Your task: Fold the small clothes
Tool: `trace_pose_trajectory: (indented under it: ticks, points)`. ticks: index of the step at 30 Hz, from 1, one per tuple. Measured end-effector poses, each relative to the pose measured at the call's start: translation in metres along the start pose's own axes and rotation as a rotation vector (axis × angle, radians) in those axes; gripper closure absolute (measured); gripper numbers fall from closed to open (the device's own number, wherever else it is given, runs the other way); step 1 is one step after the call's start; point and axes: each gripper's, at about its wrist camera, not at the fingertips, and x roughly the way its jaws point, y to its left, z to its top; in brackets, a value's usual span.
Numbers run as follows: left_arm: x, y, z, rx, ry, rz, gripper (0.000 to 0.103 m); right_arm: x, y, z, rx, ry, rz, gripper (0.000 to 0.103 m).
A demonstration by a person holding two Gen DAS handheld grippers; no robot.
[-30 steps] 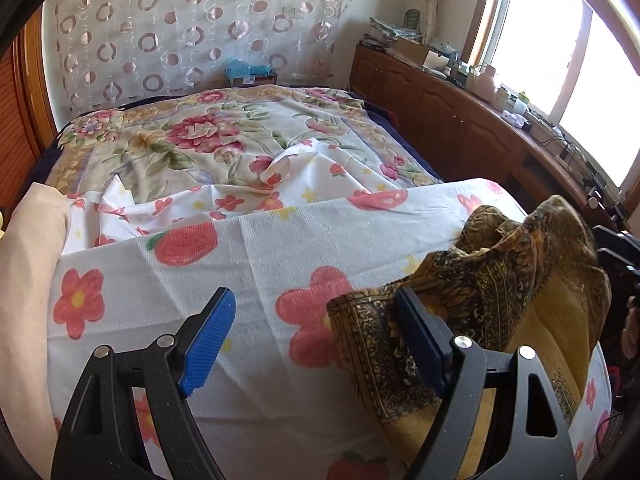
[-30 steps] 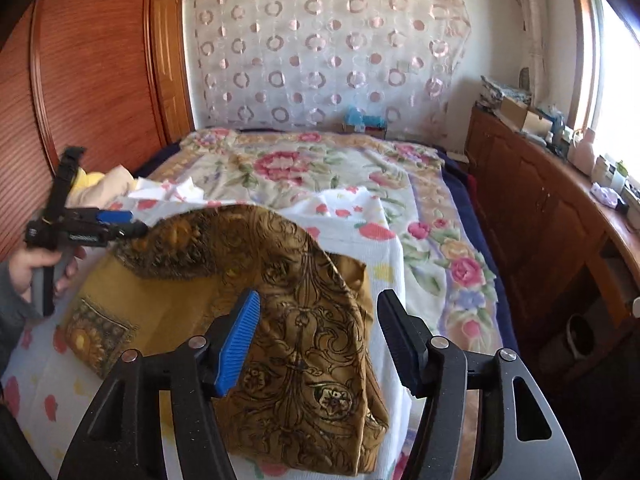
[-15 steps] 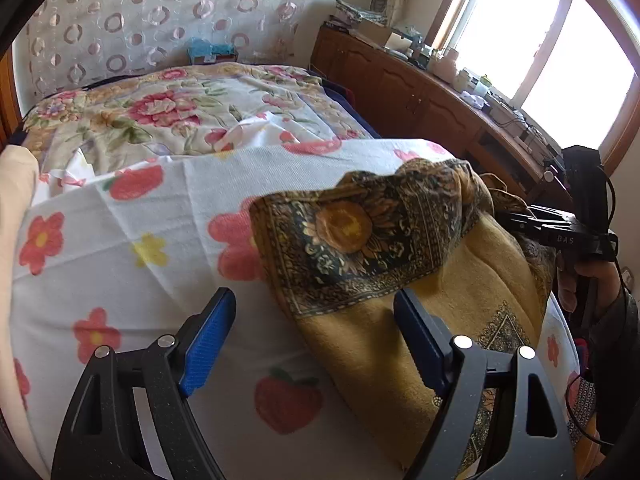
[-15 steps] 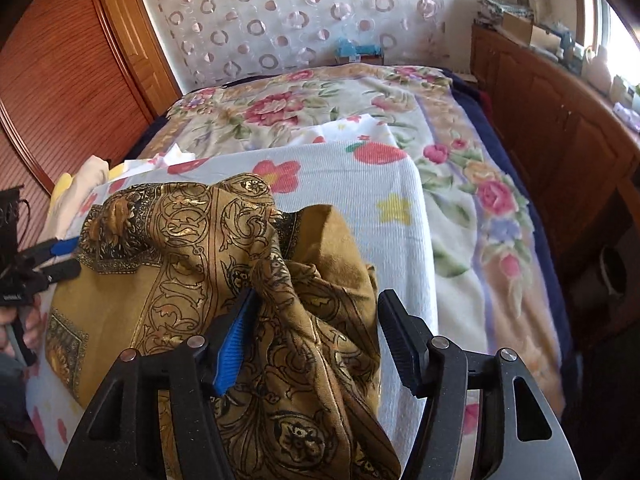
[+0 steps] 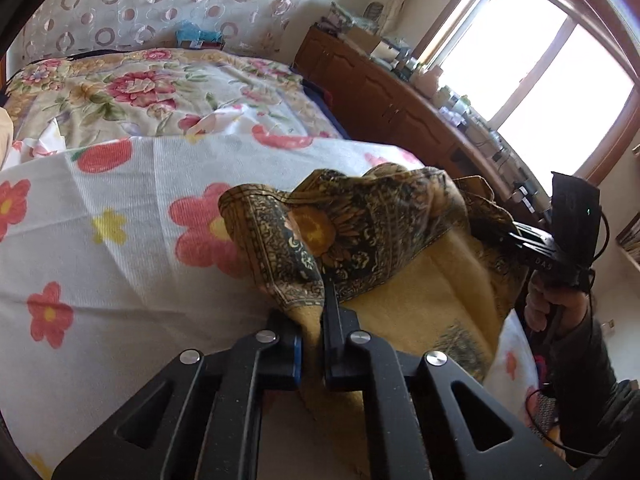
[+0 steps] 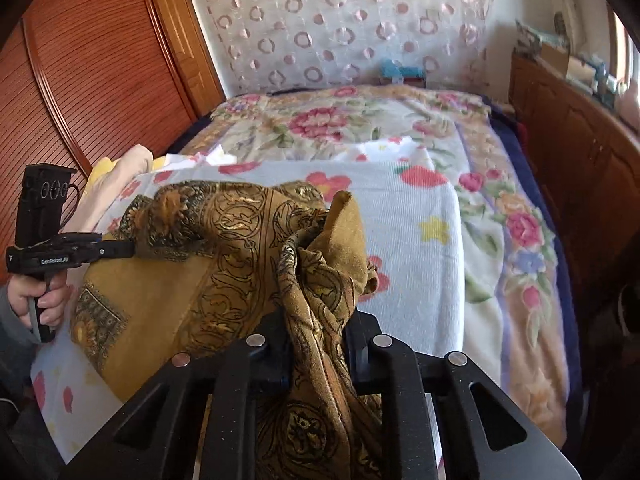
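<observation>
Both grippers now grip the mustard patterned cloth [image 6: 224, 248] on the bed [image 6: 420, 216]: left gripper [image 5: 312, 320] clamped shut, right gripper [image 6: 316, 332] closing; both stood open before.

Open bedspread [image 5: 120, 208] beyond bunched cloth [image 5: 372, 216]

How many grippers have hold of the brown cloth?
2: the left gripper pinches its near edge; the right gripper, jaws closing, has a bunched part of the cloth between them.
</observation>
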Motion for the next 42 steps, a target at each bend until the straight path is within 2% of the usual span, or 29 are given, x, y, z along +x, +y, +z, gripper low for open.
trace_pose_trajectory:
  ticks: [7, 11, 14, 16, 21, 23, 26, 31, 37, 40, 41, 42]
  points:
    - [-0.068, -0.026, 0.007, 0.076, -0.17, -0.019, 0.097, -0.051, 0.041, 0.017, -0.078, -0.175, -0.018, 0.086]
    - [-0.12, -0.018, 0.007, 0.073, -0.278, 0.007, 0.097, -0.066, 0.075, 0.038, -0.148, -0.245, 0.013, 0.086]
    - [-0.161, 0.002, -0.002, 0.045, -0.357, 0.069, 0.097, -0.062, 0.108, 0.058, -0.226, -0.275, 0.068, 0.086]
    - [-0.186, 0.02, -0.012, 0.019, -0.406, 0.138, 0.097, -0.051, 0.133, 0.075, -0.277, -0.282, 0.11, 0.086]
    - [-0.231, 0.075, -0.04, -0.077, -0.492, 0.304, 0.097, -0.001, 0.209, 0.124, -0.43, -0.27, 0.205, 0.086]
    - [-0.235, 0.094, -0.05, -0.114, -0.497, 0.364, 0.097, 0.021, 0.245, 0.143, -0.493, -0.263, 0.222, 0.086]
    - [-0.239, 0.124, -0.066, -0.192, -0.505, 0.397, 0.097, 0.053, 0.301, 0.17, -0.593, -0.264, 0.237, 0.086]
    - [-0.23, 0.15, -0.091, -0.265, -0.496, 0.472, 0.097, 0.112, 0.377, 0.194, -0.727, -0.197, 0.256, 0.086]
    - [-0.216, 0.166, -0.108, -0.315, -0.44, 0.518, 0.097, 0.186, 0.415, 0.222, -0.768, -0.119, 0.269, 0.086]
    - [-0.214, 0.166, -0.115, -0.324, -0.424, 0.534, 0.097, 0.211, 0.431, 0.234, -0.756, -0.092, 0.269, 0.082]
    - [-0.214, 0.167, -0.115, -0.327, -0.422, 0.537, 0.097, 0.215, 0.433, 0.245, -0.735, -0.087, 0.272, 0.078]
    - [-0.213, 0.167, -0.115, -0.331, -0.417, 0.539, 0.097, 0.218, 0.434, 0.251, -0.706, -0.081, 0.273, 0.068]
